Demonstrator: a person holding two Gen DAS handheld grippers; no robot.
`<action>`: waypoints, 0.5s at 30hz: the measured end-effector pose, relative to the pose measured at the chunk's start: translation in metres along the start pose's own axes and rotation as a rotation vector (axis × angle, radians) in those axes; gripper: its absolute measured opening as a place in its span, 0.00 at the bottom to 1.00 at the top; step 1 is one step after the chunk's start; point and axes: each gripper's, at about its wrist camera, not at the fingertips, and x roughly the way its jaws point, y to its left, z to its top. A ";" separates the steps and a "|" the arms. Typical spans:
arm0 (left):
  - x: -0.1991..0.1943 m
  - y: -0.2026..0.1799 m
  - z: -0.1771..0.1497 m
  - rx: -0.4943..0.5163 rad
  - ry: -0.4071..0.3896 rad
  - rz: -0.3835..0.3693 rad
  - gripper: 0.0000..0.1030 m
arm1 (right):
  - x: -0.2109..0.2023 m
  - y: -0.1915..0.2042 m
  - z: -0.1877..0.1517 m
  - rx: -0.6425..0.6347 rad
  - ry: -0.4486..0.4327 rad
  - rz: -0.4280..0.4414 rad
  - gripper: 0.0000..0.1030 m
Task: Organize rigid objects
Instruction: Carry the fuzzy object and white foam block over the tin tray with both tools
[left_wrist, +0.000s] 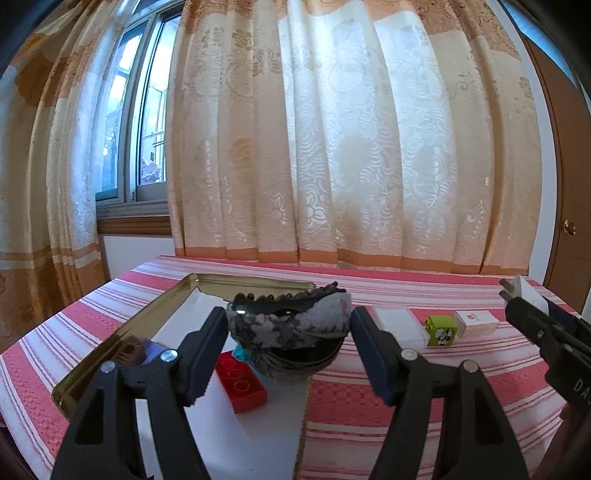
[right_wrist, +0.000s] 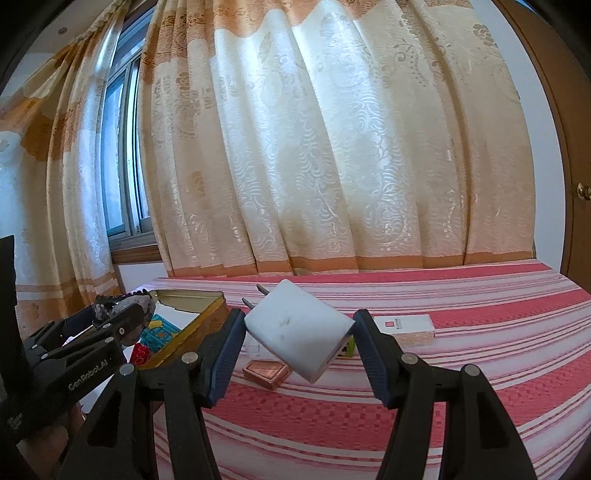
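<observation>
My left gripper is shut on a hair claw covered in grey flowered cloth with black teeth, and holds it over the open gold tin. A red toy brick lies in the tin under the claw. My right gripper is shut on a white plug charger, tilted with its prongs pointing away. It hangs above the striped cloth, to the right of the tin. Each gripper shows at the edge of the other's view: the right gripper and the left gripper.
On the red and white striped cloth lie a green cube, a white box with a red mark, a clear box and a copper-coloured square case. Curtains and a window close the far side. A wooden door stands at the right.
</observation>
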 end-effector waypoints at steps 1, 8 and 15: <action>0.000 0.001 0.000 -0.002 0.001 0.001 0.67 | 0.001 0.001 0.000 0.000 0.001 0.002 0.61; 0.000 0.006 0.000 -0.001 -0.005 0.013 0.67 | 0.003 0.012 -0.001 -0.018 0.002 0.018 0.61; 0.000 0.011 0.000 -0.009 -0.010 0.025 0.66 | 0.004 0.021 -0.003 -0.032 0.002 0.034 0.61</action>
